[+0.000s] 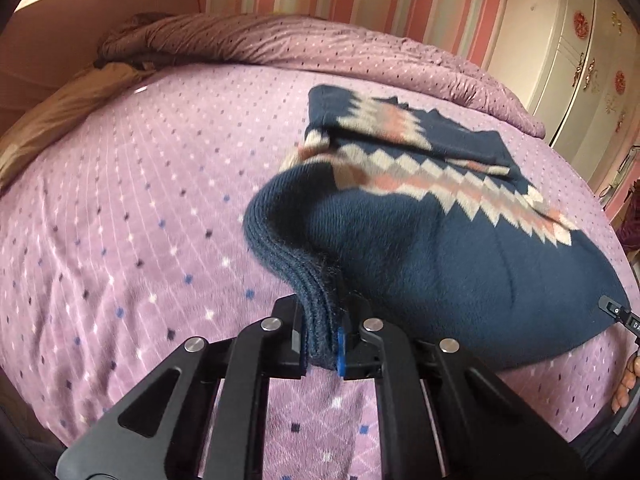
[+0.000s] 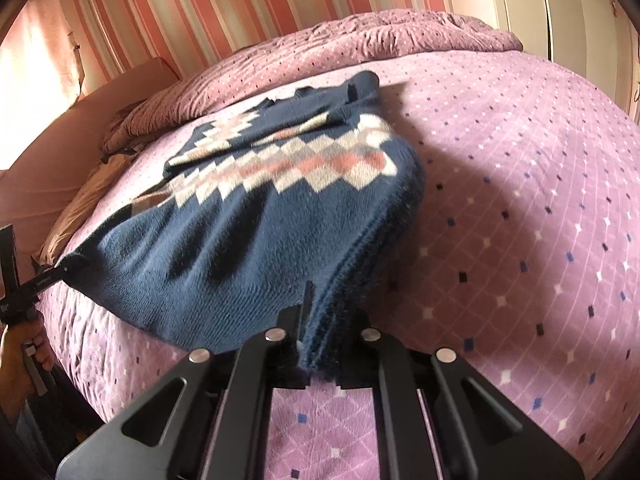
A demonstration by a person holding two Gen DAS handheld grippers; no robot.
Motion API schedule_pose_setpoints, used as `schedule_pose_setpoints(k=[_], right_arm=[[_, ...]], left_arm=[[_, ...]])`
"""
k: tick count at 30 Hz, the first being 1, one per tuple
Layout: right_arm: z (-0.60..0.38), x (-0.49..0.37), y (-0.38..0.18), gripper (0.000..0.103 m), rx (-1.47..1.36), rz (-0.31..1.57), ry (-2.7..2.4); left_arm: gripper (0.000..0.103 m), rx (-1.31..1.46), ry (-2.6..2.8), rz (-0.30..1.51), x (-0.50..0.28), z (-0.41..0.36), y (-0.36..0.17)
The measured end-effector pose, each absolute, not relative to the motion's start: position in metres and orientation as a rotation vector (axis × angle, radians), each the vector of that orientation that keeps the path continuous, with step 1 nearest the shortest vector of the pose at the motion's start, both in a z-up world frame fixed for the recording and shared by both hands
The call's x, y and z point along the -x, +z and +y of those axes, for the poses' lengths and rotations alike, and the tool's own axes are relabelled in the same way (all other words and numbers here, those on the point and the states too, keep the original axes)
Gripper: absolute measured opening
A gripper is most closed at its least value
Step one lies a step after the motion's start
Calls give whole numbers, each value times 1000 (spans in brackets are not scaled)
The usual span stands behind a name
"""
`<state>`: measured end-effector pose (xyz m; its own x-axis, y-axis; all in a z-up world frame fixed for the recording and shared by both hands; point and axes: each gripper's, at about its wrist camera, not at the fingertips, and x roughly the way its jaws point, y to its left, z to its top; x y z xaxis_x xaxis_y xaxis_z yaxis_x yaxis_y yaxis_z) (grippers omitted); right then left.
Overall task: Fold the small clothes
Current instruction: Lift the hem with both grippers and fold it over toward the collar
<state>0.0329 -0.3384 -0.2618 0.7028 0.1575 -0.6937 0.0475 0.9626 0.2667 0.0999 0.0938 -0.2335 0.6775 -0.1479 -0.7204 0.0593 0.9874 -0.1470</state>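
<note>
Mid-fold: navy patterned sweater (image 1: 420, 248) on the bed (image 1: 120, 200), hem corners lifted, clamped in left gripper (image 1: 326, 344) and right gripper (image 2: 320, 344); next, probably carried onto far half.

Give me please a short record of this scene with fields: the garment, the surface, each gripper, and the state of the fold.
garment: navy sweater with a band of cream and pink diamonds
surface: bed with a purple dotted cover
left gripper: shut on the ribbed hem of the sweater
right gripper: shut on the other hem corner
lift: the hem edge is raised off the bed, the far part lies on it
fold state: sleeves appear already folded inward; the bottom-to-top fold is not yet done
background: striped wall, white wardrobe
</note>
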Motion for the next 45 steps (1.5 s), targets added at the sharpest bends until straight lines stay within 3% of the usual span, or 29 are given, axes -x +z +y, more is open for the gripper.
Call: schedule_pose_setpoints(k=[13,28,38,45], right_arm=[[-338,-80,-207,6,-219,700,94],[-344,-182,-133,6,-196,605,78],[-368,-286,-126,6,-236,622,6],[-375,-366,-151,6,-227,664,-28]], left_arm=[[8,41,-94,751,-144,75,-186],[8,-1,-51,666,-252,48,-127],[8,4,24,695,-346,43,-140],[8,-11,84,717,-421,32,-166]])
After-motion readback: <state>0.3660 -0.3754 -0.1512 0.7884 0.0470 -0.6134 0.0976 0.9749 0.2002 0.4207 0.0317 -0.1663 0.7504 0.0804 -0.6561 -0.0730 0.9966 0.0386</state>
